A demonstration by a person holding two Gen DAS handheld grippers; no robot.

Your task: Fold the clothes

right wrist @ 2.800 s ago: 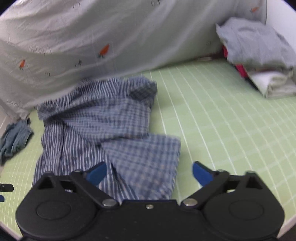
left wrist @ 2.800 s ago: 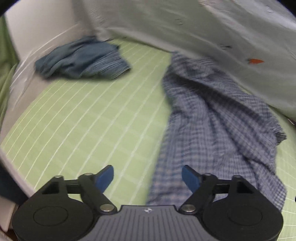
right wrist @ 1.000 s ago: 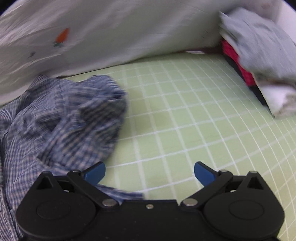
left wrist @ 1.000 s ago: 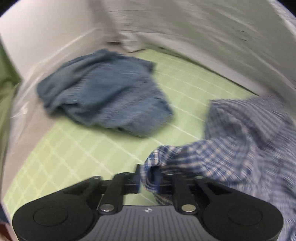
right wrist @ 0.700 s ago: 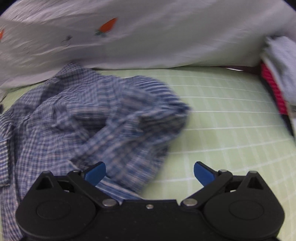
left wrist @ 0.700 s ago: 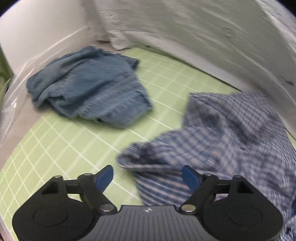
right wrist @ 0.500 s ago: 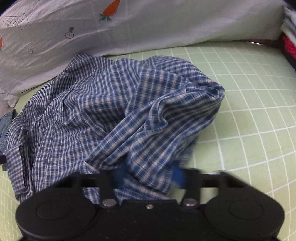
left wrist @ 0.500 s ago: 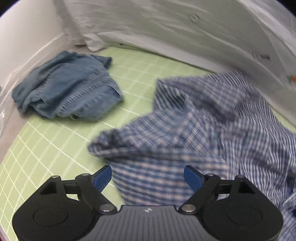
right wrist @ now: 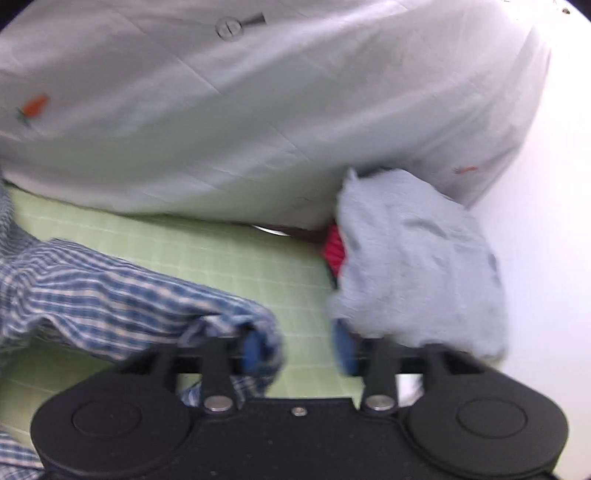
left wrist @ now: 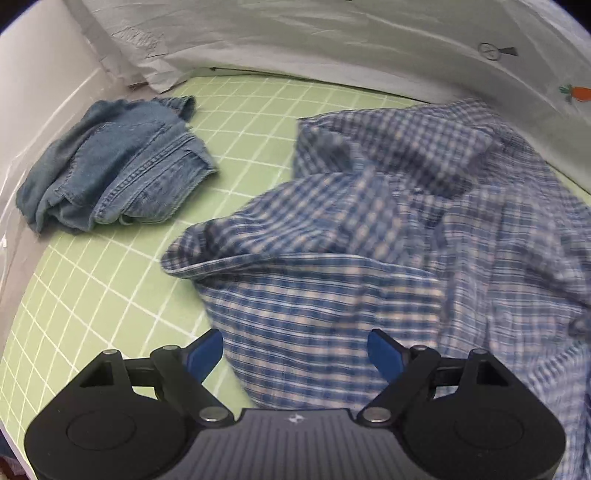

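The checked shirt [left wrist: 351, 236] is seen lying crumpled on the green grid mat [left wrist: 110, 280], its near folds heaped up and its far edge reaching close to the white sheet [left wrist: 332, 33] at the back of the mat. In the left wrist view the left gripper [left wrist: 295, 350] is held over the shirt's near edge with its blue pads well apart; cloth lies beneath the gap, but neither pad is pressed on it.

A bundle of jeans [left wrist: 110, 166] is found left of the shirt on the mat, well apart from it and against the white wall.

The right wrist view is blurred. There the right gripper [right wrist: 297, 349] is seen with a gap between its pads, through which bare mat shows. Its jaws have just been opening. A fold of the shirt [right wrist: 122, 295] is draped over the left pad; whether it is still caught there cannot be told. Right of the shirt, across a bare strip of mat, a grey garment [right wrist: 417, 266] is piled over something red [right wrist: 334, 251].
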